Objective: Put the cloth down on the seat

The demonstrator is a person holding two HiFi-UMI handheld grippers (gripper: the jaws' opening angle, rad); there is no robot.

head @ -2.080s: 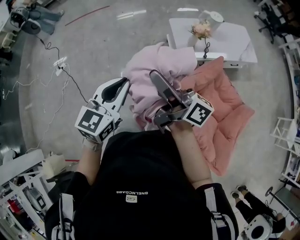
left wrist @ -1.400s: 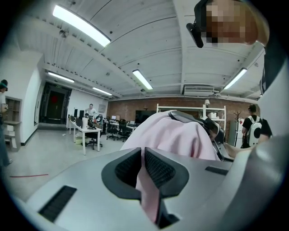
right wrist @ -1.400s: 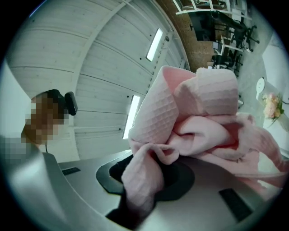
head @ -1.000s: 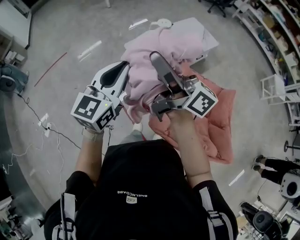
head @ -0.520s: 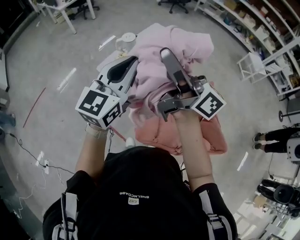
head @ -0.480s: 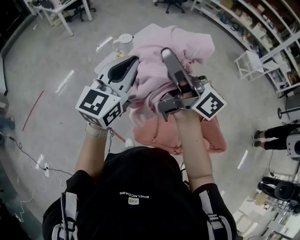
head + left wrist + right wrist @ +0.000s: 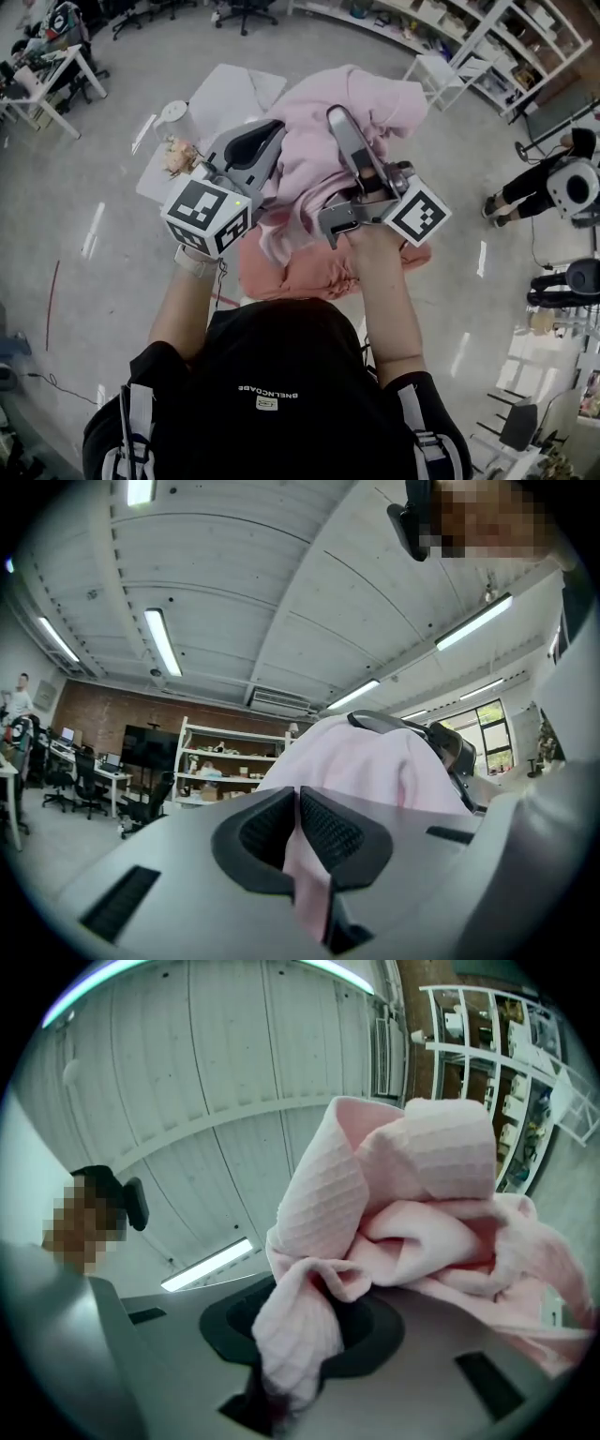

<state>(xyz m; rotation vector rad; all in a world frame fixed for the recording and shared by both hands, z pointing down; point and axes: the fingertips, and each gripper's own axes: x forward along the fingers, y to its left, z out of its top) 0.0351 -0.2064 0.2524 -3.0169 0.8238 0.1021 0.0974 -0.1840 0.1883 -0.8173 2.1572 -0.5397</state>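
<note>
A grey floor [image 7: 103, 281] fills most of the head view, with white shelving [image 7: 487, 47] along the upper right edge. The person [image 7: 272, 394], in a black top, takes up the bottom centre, both arms reaching up the frame.

The pink cloth [image 7: 314, 150] is bunched in a big loose bundle at the centre top of the frame, held up between the two grippers. Just below it in the frame, between the forearms, lies the salmon seat cushion [image 7: 300, 277]. The cloth's lower folds overlap the cushion's upper edge in this view, and whether they touch it I cannot tell. A white desk [image 7: 230, 94] stands at the upper left, with a small bunch of flowers [image 7: 178, 155] at its lower end.

The left gripper [image 7: 270, 131] sits at the bundle's left side. In the left gripper view its fingers [image 7: 328, 832] are drawn almost together on a thin fold of the cloth [image 7: 366, 761], with the ceiling [image 7: 234, 592] behind.

The right gripper [image 7: 337, 120] lies across the middle of the bundle. In the right gripper view its fingers [image 7: 375, 1321] are clamped on a thick rolled end of the cloth [image 7: 412, 1194], and the rest billows up to the right.
</note>
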